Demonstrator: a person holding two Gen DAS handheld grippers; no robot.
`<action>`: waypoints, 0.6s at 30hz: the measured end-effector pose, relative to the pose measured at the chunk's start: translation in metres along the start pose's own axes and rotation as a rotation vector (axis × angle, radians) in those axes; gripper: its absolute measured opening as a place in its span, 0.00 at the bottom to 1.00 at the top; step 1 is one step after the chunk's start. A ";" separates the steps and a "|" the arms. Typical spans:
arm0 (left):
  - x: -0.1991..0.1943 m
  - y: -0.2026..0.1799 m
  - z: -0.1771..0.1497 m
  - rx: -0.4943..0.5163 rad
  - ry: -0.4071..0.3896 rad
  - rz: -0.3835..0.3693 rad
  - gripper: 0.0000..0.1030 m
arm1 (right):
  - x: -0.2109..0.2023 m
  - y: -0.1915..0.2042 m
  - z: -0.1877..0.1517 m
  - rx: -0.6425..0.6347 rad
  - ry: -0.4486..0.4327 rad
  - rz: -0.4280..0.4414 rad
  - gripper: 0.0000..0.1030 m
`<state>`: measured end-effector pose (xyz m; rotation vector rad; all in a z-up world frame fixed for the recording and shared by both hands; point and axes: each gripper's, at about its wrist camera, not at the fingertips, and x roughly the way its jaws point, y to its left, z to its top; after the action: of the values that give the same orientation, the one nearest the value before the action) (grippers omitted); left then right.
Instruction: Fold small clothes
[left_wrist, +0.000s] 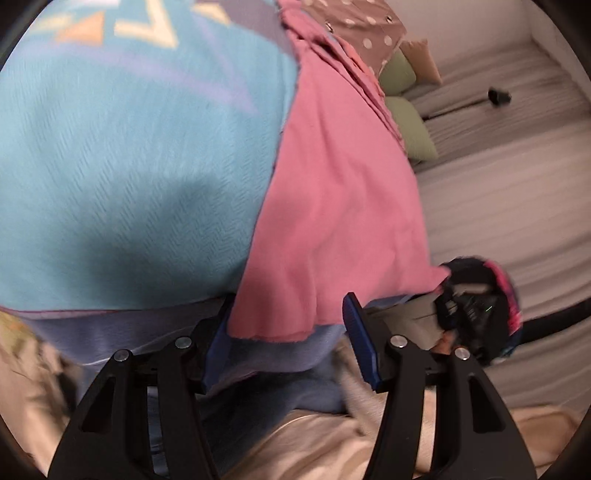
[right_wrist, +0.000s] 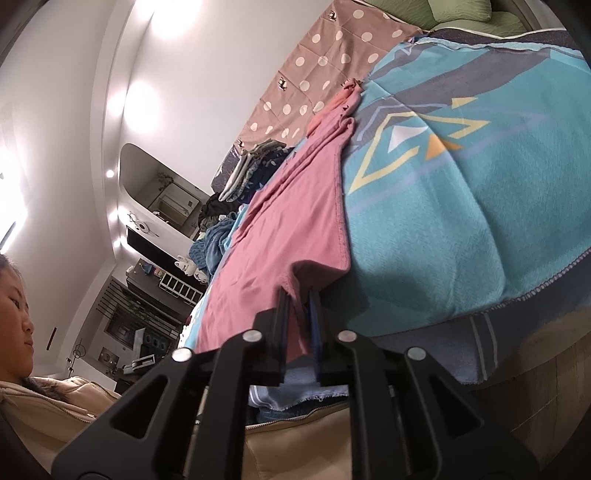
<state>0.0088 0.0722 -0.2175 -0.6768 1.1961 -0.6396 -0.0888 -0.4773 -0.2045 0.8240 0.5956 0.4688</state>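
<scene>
While the pink garment (left_wrist: 332, 206) lies spread along the edge of the bed, over a turquoise patterned blanket (left_wrist: 140, 158), each near corner gets its own grip so the hem can probably be lifted evenly for a fold. The right hand-held gripper (right_wrist: 299, 332) has its fingers nearly closed, pinching the pink hem between them. The left hand-held gripper (left_wrist: 288, 343) stands wide apart, straddling the other corner without clamping it. A heap of other clothes (right_wrist: 243, 184) waits further along the bed.
</scene>
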 end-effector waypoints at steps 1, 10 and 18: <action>0.001 0.004 0.000 -0.025 -0.006 -0.029 0.56 | 0.000 0.000 -0.001 0.001 0.002 0.000 0.18; -0.009 -0.002 -0.003 -0.016 -0.022 -0.102 0.15 | 0.001 -0.007 0.002 0.020 0.015 -0.006 0.44; -0.018 -0.032 -0.001 0.068 -0.059 -0.096 0.17 | 0.015 -0.003 0.000 -0.003 0.073 -0.017 0.56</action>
<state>0.0009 0.0653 -0.1824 -0.6940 1.0876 -0.7329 -0.0775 -0.4701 -0.2112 0.8012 0.6688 0.4853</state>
